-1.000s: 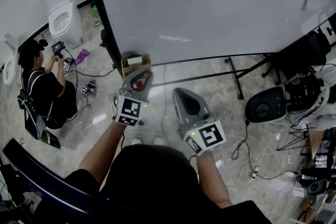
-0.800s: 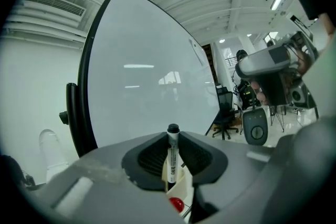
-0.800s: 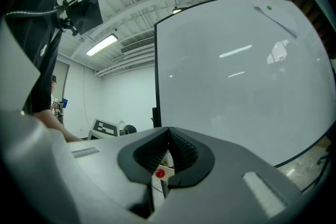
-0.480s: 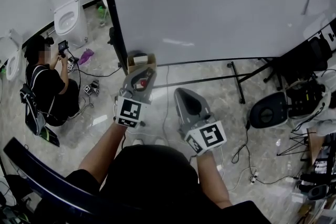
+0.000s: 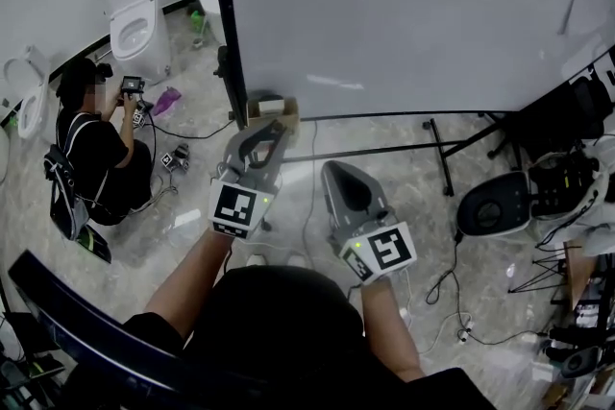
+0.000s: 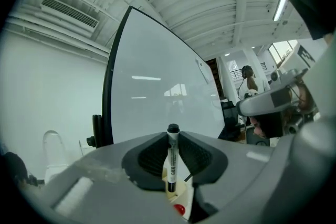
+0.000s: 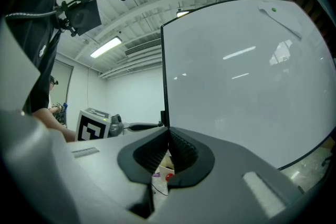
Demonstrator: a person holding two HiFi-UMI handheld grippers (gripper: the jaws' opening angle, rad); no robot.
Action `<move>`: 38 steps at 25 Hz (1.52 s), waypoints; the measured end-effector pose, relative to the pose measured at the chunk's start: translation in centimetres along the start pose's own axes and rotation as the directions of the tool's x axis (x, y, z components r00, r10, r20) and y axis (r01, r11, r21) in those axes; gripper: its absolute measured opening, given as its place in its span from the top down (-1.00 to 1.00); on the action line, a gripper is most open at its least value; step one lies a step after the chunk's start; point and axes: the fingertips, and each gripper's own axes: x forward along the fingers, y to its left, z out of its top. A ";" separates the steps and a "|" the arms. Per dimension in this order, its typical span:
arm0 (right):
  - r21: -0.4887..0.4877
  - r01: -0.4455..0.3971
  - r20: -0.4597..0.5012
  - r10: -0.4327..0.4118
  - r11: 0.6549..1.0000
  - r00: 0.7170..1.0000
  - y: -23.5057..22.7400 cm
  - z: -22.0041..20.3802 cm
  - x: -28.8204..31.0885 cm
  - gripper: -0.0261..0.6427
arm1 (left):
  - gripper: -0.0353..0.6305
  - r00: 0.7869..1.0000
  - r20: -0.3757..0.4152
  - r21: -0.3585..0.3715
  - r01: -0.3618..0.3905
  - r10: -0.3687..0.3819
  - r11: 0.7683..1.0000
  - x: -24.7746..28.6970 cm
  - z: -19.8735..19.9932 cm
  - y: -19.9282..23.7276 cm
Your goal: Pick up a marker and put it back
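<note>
A white marker (image 6: 171,165) with a black cap stands upright between the pads of my left gripper (image 6: 172,136), which is shut on it. In the head view the left gripper (image 5: 266,135) is held out level toward the lower left corner of the whiteboard (image 5: 404,5), just over a small cardboard box (image 5: 273,107) on the floor; the marker is hidden there. My right gripper (image 5: 338,178) hangs beside it to the right, lower and further from the board. Its pads meet with nothing between them (image 7: 169,139).
The whiteboard's black stand legs (image 5: 437,149) spread over the marble floor. A person (image 5: 91,158) crouches at the left near two toilets (image 5: 135,19). A round white machine (image 5: 495,202), cables and gear crowd the right side.
My left gripper has risen and moved closer to the whiteboard's lower corner, still with the marker. The right gripper has barely shifted.
</note>
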 end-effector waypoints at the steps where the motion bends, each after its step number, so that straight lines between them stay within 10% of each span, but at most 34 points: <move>1: 0.000 -0.004 0.001 0.004 1.000 1.000 0.2 0.0 0.1 0.89 | 0.68 1.000 0.004 -0.003 -0.002 0.002 1.000 -0.3 0.2 0.1; 38: -0.026 -0.072 0.044 0.073 0.997 0.996 2.1 2.0 1.8 0.89 | 0.68 0.975 0.023 -0.086 -0.217 0.219 0.972 -11.9 2.6 5.2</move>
